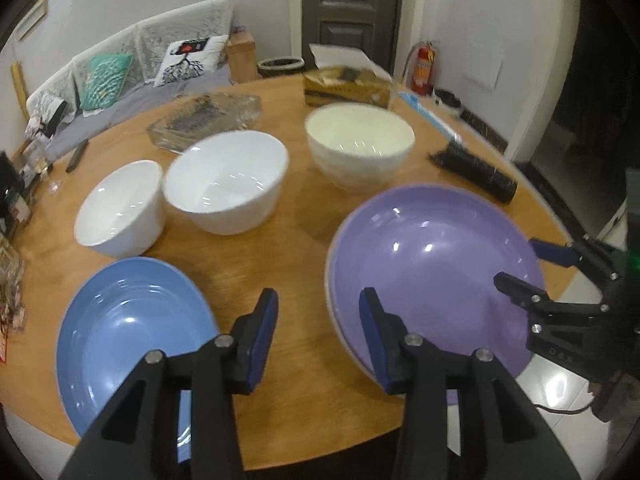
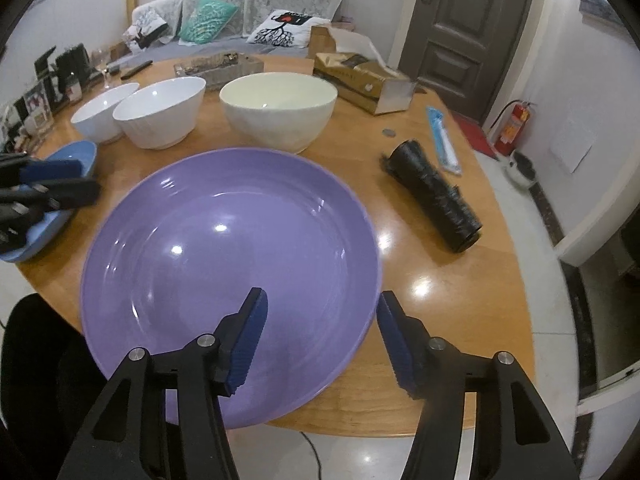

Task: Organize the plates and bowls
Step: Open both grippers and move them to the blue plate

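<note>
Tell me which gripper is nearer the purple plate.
Right. The right gripper is open with its fingers straddling the purple plate at its near rim. The left gripper, also open, hovers over bare table between that plate and the blue plate.

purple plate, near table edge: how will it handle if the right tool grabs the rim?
The purple plate looks rigid and glazed, with sharp highlights, so probably slippery between pads. Its near rim overhangs the wooden table edge, so downward pressure there may tip it. The right tool is open, straddling that rim; wide and probably ceramic, it could sag from a one-sided grip.
</note>
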Motion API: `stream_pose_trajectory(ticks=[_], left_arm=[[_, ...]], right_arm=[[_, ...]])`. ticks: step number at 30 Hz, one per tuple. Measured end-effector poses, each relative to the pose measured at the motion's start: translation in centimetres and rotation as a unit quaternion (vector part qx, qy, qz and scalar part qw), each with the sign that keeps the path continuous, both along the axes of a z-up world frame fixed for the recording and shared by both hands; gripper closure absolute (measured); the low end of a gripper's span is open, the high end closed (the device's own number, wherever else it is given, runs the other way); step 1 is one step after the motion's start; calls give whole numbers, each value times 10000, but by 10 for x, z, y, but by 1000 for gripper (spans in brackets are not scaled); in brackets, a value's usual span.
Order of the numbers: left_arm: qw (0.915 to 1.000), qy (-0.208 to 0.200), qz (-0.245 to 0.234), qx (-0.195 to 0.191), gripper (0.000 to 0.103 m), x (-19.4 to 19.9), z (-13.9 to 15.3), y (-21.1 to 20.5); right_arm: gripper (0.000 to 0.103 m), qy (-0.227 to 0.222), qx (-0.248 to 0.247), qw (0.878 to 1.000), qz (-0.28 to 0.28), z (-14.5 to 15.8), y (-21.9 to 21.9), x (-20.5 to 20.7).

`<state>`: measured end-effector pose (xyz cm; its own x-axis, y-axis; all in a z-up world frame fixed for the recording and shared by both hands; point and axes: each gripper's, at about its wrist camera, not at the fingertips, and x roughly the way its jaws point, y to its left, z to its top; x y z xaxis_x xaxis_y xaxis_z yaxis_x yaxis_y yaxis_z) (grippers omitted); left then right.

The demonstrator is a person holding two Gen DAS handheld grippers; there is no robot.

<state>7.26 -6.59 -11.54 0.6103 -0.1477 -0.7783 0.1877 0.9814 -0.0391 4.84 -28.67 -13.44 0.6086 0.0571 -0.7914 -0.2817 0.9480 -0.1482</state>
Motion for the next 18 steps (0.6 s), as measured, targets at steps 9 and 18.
stream_pose_trajectory(ticks=[9,18], left_arm=[[9951,-613,676,-391,60,-32,41,90],[9809,-713,1682,-670,60,-69,25,209]], right_arm=[[42,-181,1320,9890,646,51,41,-20],[42,490,1912,9668,1622,57,151,-21]])
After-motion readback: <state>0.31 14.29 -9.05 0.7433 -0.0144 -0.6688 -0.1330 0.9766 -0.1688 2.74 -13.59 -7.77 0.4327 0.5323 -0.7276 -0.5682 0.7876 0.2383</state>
